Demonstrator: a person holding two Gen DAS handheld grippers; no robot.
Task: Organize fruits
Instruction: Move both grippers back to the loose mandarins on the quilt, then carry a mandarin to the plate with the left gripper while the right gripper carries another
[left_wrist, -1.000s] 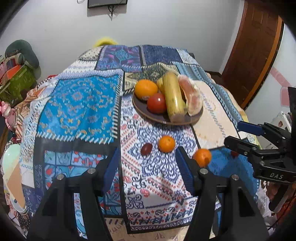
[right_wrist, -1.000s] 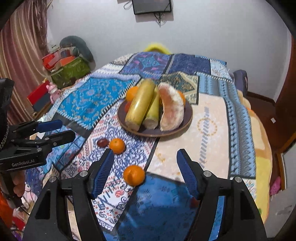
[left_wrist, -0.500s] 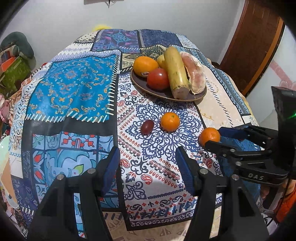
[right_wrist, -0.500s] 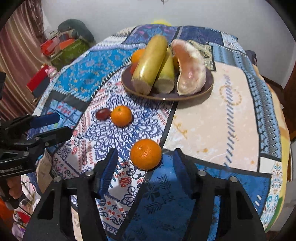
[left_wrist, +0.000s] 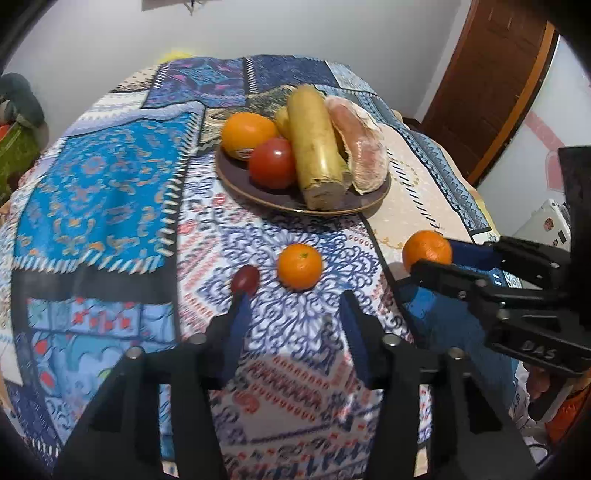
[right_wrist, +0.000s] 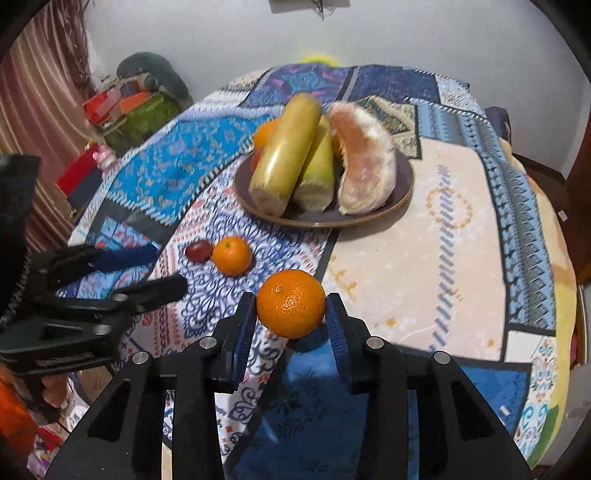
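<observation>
A big table (right_wrist: 461, 236) fills most of both views. A bright patchwork cloth (left_wrist: 103, 177) with blue, white and cream squares covers it.

On the far part of the table sits a round dark plate (left_wrist: 258, 188). The plate holds a heap of fruit. A long yellow fruit (left_wrist: 314, 147) lies across the middle. A second yellow fruit (right_wrist: 317, 162) lies right beside it. A big peeled pink fruit piece (right_wrist: 365, 162) lies on the side of the plate nearer the door. A large orange (left_wrist: 247, 133) and a red tomato (left_wrist: 275, 168) sit on the other side, touching each other.

The right claw (right_wrist: 290, 314) is in front of the plate. Its two blue pads press on both sides of a small orange (right_wrist: 291, 302), so it is pinching that fruit. In the left view the same orange sits at the tip of the claw, and it seems to be just above the cloth.

The left claw (left_wrist: 291, 310) is spread wide and holds nothing. It points at a second small orange (left_wrist: 300, 266), which lies on the cloth between the claw and the plate. The orange is a little way past the tips of the claw.

A small dark red fruit (left_wrist: 245, 279), like a grape or a little plum, lies on the cloth just beside that second orange. It is right at the tip of the left claw's left finger (left_wrist: 236, 325).
</observation>
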